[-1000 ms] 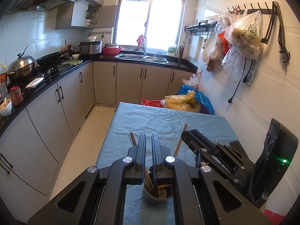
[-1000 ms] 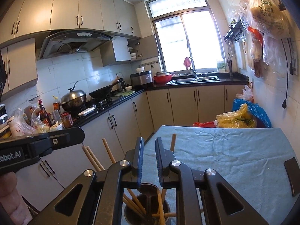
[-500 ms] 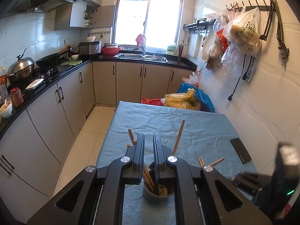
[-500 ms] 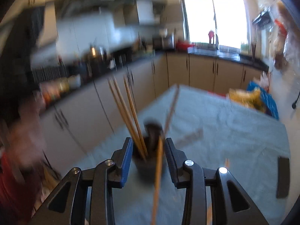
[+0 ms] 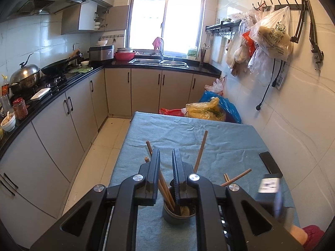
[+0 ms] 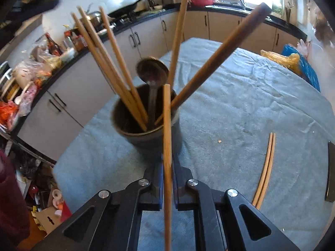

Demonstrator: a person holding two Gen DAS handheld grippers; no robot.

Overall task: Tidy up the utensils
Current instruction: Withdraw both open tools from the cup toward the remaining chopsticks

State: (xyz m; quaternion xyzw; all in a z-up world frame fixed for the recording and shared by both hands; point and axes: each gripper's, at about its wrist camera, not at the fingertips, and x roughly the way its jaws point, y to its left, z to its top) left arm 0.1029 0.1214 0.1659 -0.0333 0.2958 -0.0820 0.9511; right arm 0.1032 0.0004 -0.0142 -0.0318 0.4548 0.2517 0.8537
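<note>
A dark round utensil cup (image 6: pixel 144 123) stands on the blue-clothed table (image 6: pixel 240 108), holding several wooden chopsticks (image 6: pixel 108 62), a metal spoon (image 6: pixel 152 71) and a long wooden handle (image 6: pixel 217 56). My right gripper (image 6: pixel 167 163) is shut on a single wooden chopstick (image 6: pixel 167 146), held just in front of the cup. In the left wrist view the cup (image 5: pixel 178 211) sits below my left gripper (image 5: pixel 165 152), whose narrowly parted fingers straddle the chopsticks without a clear grip. A loose chopstick pair (image 6: pixel 266 167) lies on the cloth to the right.
A black phone (image 5: pixel 270 163) lies near the table's right edge by the tiled wall. Kitchen cabinets and a cluttered counter (image 5: pixel 52 87) run along the left. Plastic bags (image 5: pixel 211 108) sit beyond the table's far end. Bags hang on wall hooks (image 5: pixel 270 35).
My right gripper has pulled back and down from above the cup and now holds one chopstick. It has left the middle of the left wrist view. The left gripper has barely moved.
</note>
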